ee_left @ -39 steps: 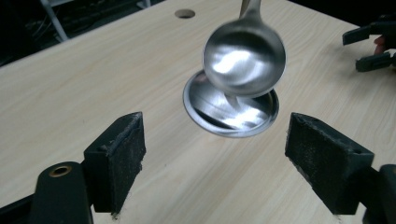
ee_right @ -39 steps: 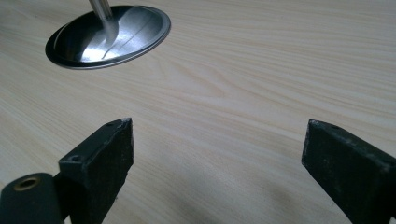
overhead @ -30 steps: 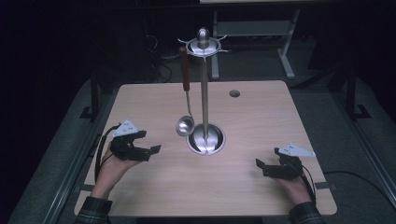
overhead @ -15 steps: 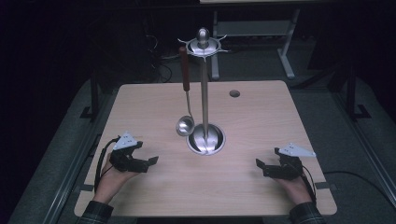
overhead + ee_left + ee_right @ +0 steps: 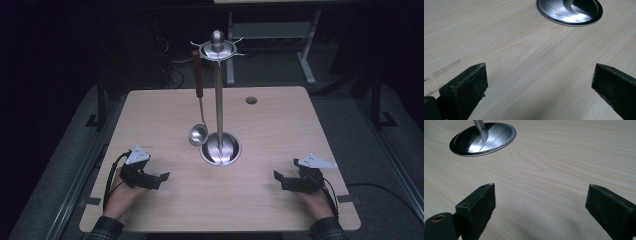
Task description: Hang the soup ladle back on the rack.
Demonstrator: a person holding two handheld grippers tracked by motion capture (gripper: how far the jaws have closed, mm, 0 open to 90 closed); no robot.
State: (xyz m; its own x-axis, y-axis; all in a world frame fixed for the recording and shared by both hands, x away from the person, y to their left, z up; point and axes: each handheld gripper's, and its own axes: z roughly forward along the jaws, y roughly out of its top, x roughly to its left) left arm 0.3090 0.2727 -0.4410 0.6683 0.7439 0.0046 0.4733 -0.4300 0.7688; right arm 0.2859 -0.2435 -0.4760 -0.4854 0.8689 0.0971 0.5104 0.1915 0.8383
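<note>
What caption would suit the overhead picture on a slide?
A ladle hangs from a steel utensil stand, with both open claws resting at the wooden table's near edge.

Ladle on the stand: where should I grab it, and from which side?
Grip the ladle on its brown wooden handle, upper part, coming in from the table's left with the left gripper. It hangs upright from a hook of the stand, bowl lowest; the pole blocks the right side, so probably lift it up off the hook.
</note>
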